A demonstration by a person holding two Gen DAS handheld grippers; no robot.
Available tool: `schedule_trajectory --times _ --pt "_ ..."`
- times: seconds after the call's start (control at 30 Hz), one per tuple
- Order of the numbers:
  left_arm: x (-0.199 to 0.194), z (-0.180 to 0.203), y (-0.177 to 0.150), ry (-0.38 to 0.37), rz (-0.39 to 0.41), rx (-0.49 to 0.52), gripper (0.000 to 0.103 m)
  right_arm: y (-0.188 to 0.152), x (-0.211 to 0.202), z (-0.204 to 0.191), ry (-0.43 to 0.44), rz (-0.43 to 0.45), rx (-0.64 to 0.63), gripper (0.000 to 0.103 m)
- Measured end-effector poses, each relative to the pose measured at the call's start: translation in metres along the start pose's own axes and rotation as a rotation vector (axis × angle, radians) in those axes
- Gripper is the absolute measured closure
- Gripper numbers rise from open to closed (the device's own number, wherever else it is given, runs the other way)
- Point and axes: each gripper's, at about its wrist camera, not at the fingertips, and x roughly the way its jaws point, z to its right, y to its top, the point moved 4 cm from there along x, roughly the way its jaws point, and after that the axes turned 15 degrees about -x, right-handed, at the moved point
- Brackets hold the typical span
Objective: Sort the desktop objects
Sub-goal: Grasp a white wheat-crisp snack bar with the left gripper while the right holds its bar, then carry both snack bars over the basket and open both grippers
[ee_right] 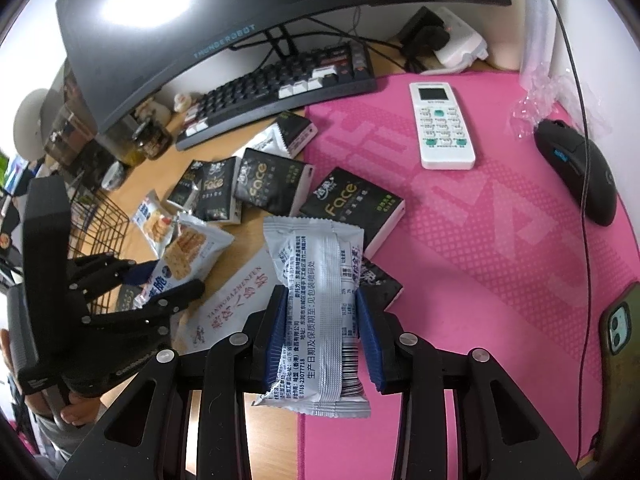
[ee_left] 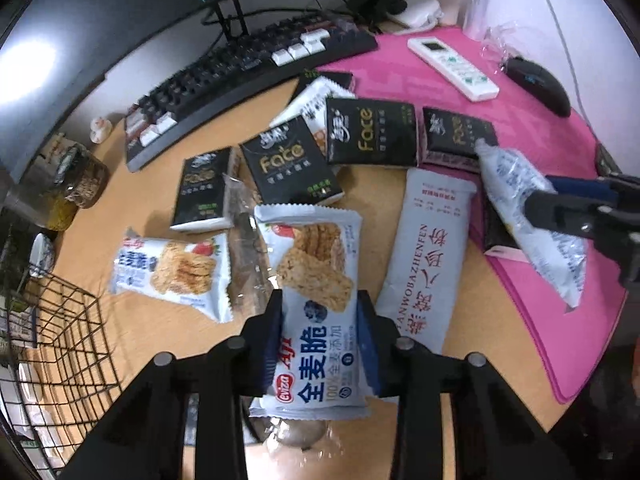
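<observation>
Blue pads clamp a snack pack each side

L gripper (ee_left: pixel 320 336) pinches a whole-wheat crisp pack (ee_left: pixel 318 300) above the wood desk (ee_left: pixel 400 184), near the wire basket (ee_left: pixel 68 320). R gripper (ee_right: pixel 322 336) pinches a silver-backed snack pack (ee_right: pixel 316 320) at the pink mat (ee_right: pixel 480 260) edge. Black Face tissue packs (ee_left: pixel 370 132) lie btw keyboard (ee_left: pixel 248 64) & both grippers.

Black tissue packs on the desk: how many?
6 tissue packs: four in a row mid-desk, one by the keyboard, one on the pink mat under a held snack. More may be hidden.
</observation>
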Motion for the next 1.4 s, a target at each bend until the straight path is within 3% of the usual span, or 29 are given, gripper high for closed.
schedule_trajectory --times 0.37,0.5,0.7,0.83,1.07,1.4 --pt "-0.095 -0.036 -0.015 -0.036 0.167 -0.081 0.066 0.012 -0.034 -0.057 0.029 0.069 -0.086 0.068" --pt "-0.136 -0.071 -0.032 -0.02 0.239 -0.142 0.066 0.025 -0.044 -0.104 0.068 0.098 -0.156 0.068" --pt "-0.178 -0.157 -0.07 0.047 0.304 -0.307 0.066 0.045 -0.05 -0.21 0.164 0.129 -0.338 0.068" --pt "-0.188 -0.213 -0.094 0.09 0.302 -0.424 0.066 0.052 -0.039 -0.29 0.238 0.121 -0.455 0.068" --pt "-0.171 -0.281 -0.124 0.11 0.254 -0.564 0.066 0.053 0.0 -0.378 0.288 0.057 -0.569 0.068" --pt "-0.14 -0.303 -0.143 0.122 0.171 -0.619 0.066 0.042 0.051 -0.4 0.281 -0.034 -0.586 0.068"
